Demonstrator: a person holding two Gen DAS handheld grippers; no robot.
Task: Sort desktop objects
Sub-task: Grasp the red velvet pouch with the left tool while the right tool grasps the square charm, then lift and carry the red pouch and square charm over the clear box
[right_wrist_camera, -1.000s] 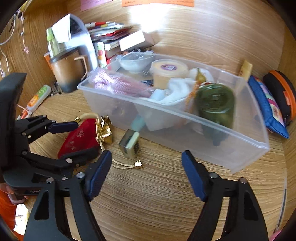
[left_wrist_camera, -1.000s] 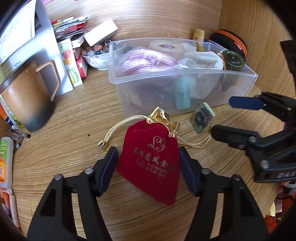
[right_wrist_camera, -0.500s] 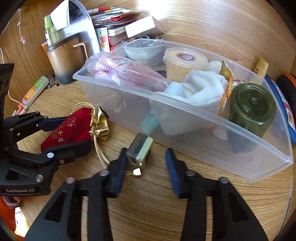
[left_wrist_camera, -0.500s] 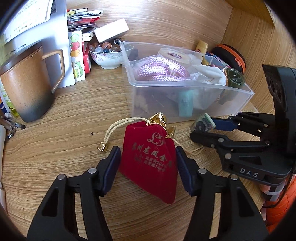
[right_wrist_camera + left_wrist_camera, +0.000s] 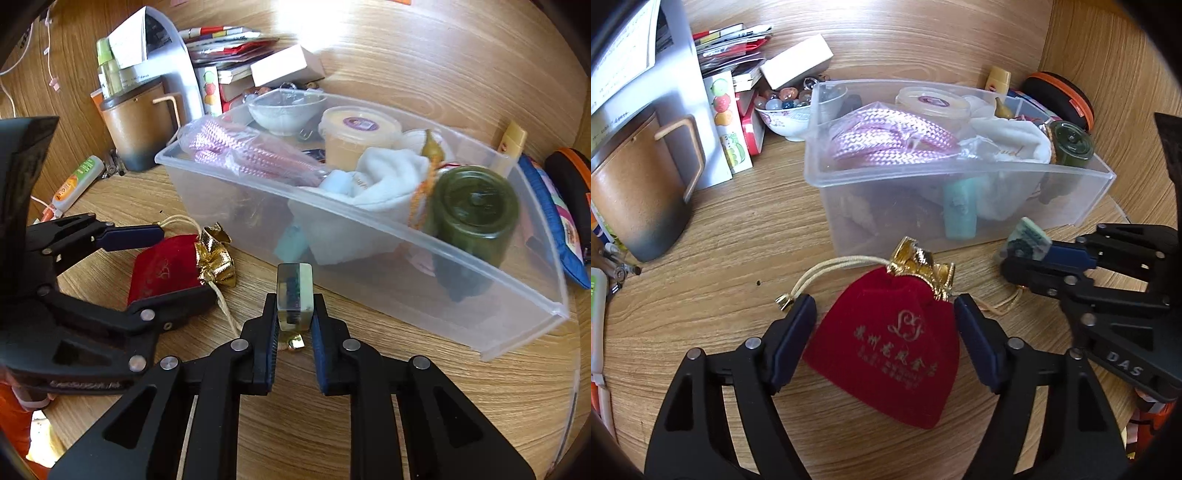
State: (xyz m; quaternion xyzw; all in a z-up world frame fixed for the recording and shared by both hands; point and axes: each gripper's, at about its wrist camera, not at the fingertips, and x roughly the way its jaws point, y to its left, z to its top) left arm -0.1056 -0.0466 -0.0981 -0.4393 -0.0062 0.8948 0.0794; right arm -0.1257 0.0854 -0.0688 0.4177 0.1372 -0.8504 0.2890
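A red velvet drawstring pouch (image 5: 890, 343) with a gold top lies on the wooden desk between the fingers of my open left gripper (image 5: 884, 338); the pads stand just off its sides. The pouch (image 5: 166, 264) also shows in the right wrist view. My right gripper (image 5: 294, 314) is shut on a small clear resin block (image 5: 294, 297) with a dark inset, held just above the desk in front of the clear plastic bin (image 5: 424, 291). The block (image 5: 1027, 242) also shows in the left wrist view. The bin (image 5: 849, 221) holds a pink rope, white cloth, a tub and a green jar.
A brown mug (image 5: 639, 192) stands at left beside a grey stand, booklets and a bowl of stones (image 5: 783, 114). A tube (image 5: 75, 182) lies at the left edge. A blue pouch (image 5: 554, 221) and orange-rimmed case (image 5: 1060, 99) sit behind the bin by the wooden wall.
My right gripper has closed on the small resin block and lifted it slightly. My left gripper stays open around the red pouch, a little wider than before.
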